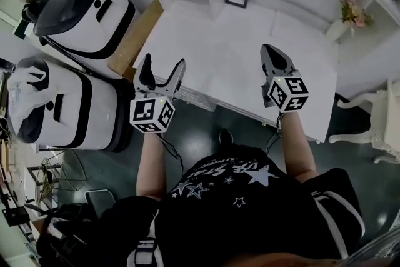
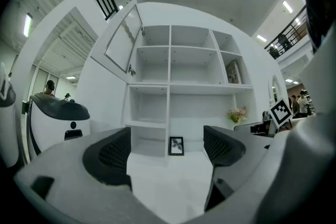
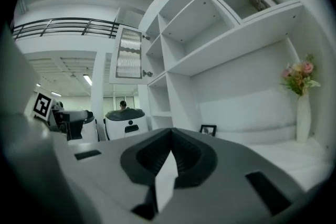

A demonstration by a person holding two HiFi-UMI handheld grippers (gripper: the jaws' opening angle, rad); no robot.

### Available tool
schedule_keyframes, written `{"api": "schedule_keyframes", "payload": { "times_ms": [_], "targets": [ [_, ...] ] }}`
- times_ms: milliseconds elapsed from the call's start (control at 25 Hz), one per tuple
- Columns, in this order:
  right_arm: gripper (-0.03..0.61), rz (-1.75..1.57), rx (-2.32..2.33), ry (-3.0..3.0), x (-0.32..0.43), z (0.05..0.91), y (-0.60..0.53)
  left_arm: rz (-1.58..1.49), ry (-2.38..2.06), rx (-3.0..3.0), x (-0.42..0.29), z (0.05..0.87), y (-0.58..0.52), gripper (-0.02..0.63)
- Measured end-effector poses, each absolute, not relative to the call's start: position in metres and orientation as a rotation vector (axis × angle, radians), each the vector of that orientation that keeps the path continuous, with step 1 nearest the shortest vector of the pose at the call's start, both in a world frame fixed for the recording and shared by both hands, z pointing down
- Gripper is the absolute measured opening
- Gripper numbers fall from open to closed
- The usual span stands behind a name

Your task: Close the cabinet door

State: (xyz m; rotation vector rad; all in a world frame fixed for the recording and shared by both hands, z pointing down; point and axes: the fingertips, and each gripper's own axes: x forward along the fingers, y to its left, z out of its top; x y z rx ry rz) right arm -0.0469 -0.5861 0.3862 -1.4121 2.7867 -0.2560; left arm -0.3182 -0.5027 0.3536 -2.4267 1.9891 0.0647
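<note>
The left gripper (image 1: 164, 62) and the right gripper (image 1: 270, 53) are pale grey shells whose jaws are lined with black pads (image 2: 110, 155) of fine ribbed mesh. Behind the jaws, each carries a white block printed with black square markers: the left marker cube (image 1: 152, 115) and the right marker cube (image 1: 287, 94). A thin black left cable (image 1: 170, 148) and right cable (image 1: 273, 137) trail back from behind the cubes towards a black short-sleeved T-shirt (image 1: 250, 197), which has white stars and lettering on the chest and a white-striped sleeve (image 1: 334, 216).
</note>
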Motion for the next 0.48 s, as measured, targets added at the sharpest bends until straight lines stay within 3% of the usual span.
{"api": "schedule_keyframes", "payload": {
  "times_ms": [480],
  "targets": [
    [0.005,-0.172,-1.135,2.905,-0.132,0.365,-0.644,0.247,2.091,-2.219,-0.395,0.295,-0.533,0.434]
  ]
}}
